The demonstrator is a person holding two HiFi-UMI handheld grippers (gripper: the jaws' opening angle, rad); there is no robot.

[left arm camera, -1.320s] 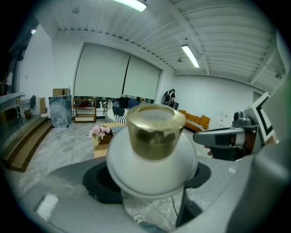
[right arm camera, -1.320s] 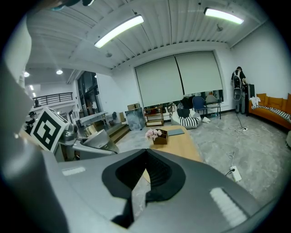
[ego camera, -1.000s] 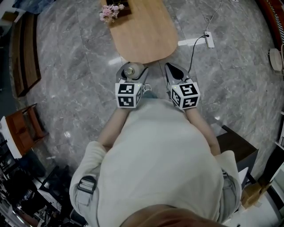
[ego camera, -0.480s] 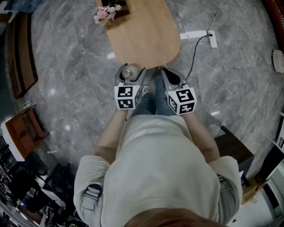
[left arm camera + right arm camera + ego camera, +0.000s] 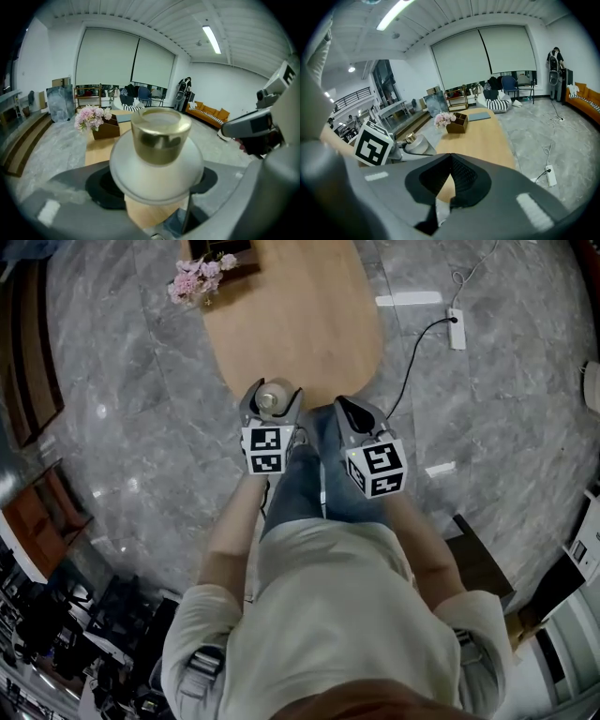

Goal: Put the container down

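An oval wooden table (image 5: 300,324) stands on a grey marble floor (image 5: 122,381), and at its far end pink flowers (image 5: 199,277) sit just beside a brown wooden box (image 5: 107,129), with a flat grey pad (image 5: 479,116) lying a little farther along the top. On the floor to the table's right lies a white power strip (image 5: 457,329), its dark cable (image 5: 410,357) curving toward the table's near end. Farther back, pale roller blinds (image 5: 497,51) cover wide windows, an orange sofa (image 5: 211,112) stands along the wall, and a long ceiling light (image 5: 212,38) glows overhead.
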